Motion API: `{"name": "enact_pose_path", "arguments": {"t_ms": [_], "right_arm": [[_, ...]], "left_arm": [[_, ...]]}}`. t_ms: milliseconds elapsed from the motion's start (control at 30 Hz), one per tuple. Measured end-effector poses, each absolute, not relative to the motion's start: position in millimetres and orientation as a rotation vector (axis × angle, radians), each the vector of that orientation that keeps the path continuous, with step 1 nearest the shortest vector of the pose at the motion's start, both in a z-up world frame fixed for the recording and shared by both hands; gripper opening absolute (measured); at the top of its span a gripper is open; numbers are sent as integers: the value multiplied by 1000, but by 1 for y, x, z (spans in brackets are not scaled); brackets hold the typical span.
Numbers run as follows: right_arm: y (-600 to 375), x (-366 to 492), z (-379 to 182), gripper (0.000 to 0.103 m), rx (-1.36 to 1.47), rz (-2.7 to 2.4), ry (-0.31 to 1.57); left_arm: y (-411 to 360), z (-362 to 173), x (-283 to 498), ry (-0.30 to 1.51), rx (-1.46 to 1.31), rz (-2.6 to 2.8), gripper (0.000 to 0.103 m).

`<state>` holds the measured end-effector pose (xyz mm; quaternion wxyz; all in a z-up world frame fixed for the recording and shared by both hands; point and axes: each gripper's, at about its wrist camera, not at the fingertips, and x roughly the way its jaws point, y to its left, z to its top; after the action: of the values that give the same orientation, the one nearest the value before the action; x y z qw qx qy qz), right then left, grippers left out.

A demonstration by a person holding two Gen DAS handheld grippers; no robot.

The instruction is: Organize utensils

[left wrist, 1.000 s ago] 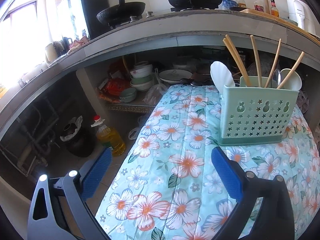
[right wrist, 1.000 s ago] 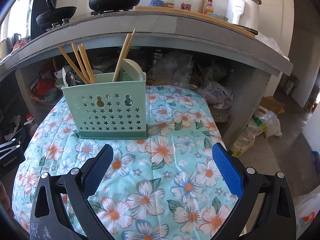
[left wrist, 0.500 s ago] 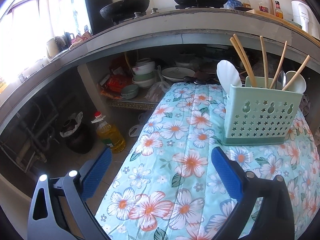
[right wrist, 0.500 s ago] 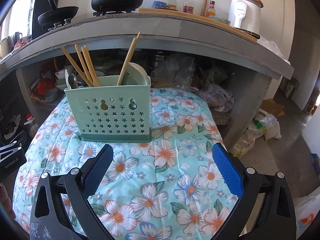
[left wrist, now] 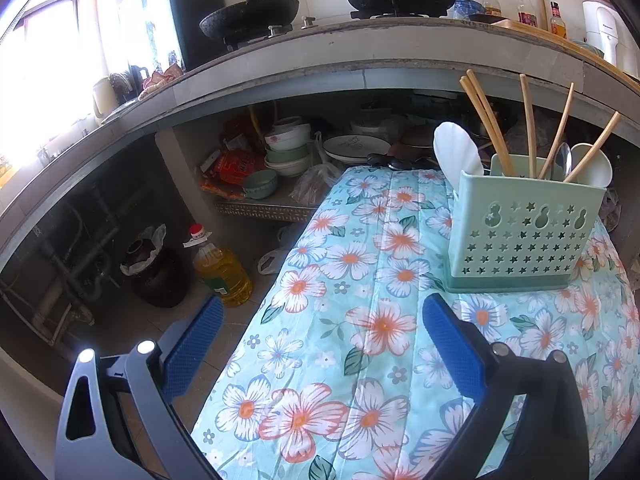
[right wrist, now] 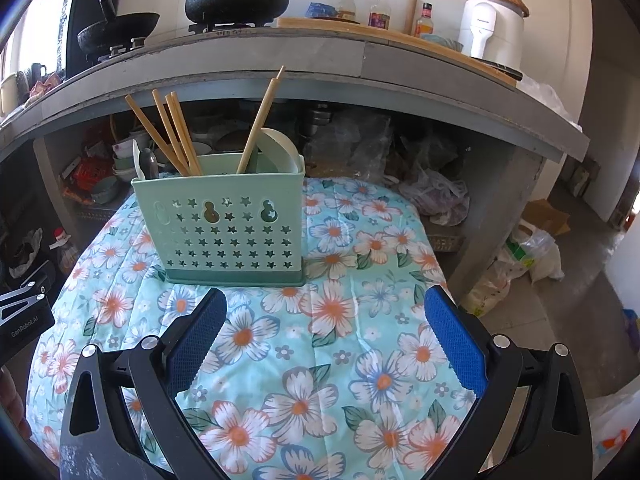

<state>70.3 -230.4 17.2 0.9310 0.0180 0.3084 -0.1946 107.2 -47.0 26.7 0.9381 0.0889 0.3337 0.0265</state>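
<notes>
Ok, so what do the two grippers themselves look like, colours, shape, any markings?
Both match. The left gripper and right gripper each have two black angular fingers with triangular cut-outs and silver round bolts. The fingertips carry blue textured pads. In the right view, the other gripper's black body shows at the left edge with white "GenRobot.AI" lettering. No cables or sleeves show.

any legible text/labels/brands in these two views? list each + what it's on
"GenRobot.AI": on the black body of the left gripper, seen at the left edge of the right wrist view.
White appliance on the counter: a grey brand mark, too small to read.
Sauce bottles on the counter: labels blurred.
Oil bottle on the floor: label unreadable.
Red packet on the shelf: print unreadable.
</notes>
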Motion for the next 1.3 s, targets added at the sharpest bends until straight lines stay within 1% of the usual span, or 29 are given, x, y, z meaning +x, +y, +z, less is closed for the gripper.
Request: {"name": "enact_pose_path", "arguments": {"t_ms": [1300], "right_arm": [[-232, 69, 21, 95, 32, -403, 623]], "left_arm": [[-46, 29, 108, 679, 181, 57, 98]]}}
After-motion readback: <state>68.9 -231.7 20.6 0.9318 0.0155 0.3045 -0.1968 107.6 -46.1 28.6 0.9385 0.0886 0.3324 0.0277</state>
